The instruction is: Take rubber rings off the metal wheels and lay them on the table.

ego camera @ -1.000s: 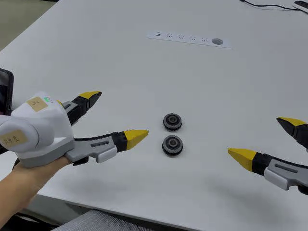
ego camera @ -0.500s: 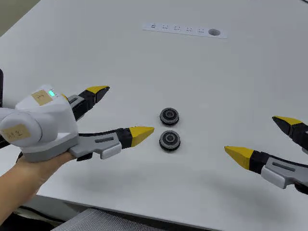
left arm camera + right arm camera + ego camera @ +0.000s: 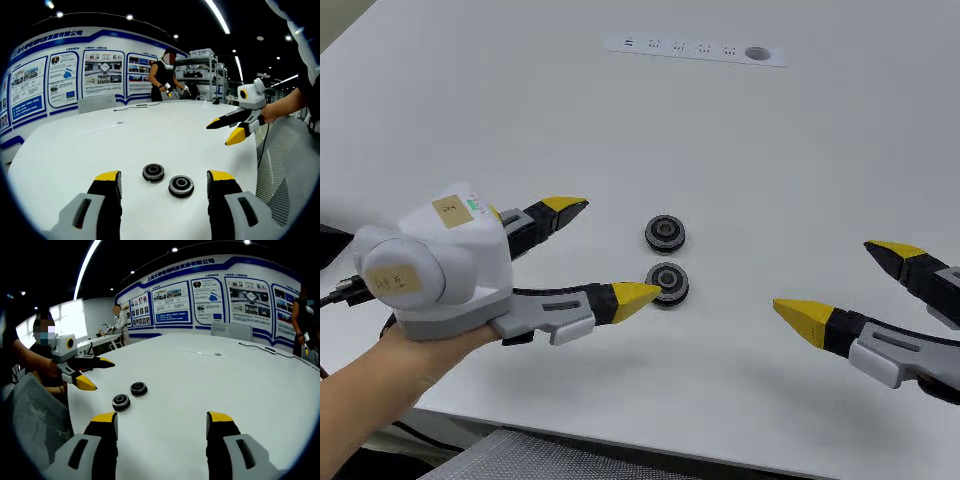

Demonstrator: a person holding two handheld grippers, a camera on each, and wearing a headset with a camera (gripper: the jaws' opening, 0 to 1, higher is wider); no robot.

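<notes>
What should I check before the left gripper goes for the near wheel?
1. Left gripper open: ok, jaws apart, nothing held.
2. Right gripper open: ok, nothing held.
3. Near wheel lined up with left gripper: ok, it sits between the jaws in the left gripper view.
4. Far wheel apart from near wheel: ok, a gap shows.
5. Rubber rings tight or loose: cannot tell, too small.
6. Bare table beside wheels for laying rings: ok.

1. Wheels (image 3: 665, 233): black, grey centres.
2. Surface (image 3: 520, 120): plain white.
3. Left gripper (image 3: 600, 250): white body, tan labels, green light.
4. Fingers (image 3: 625, 296): yellow tips, then black, then grey.
5. Power strip (image 3: 695, 49): white.
</notes>
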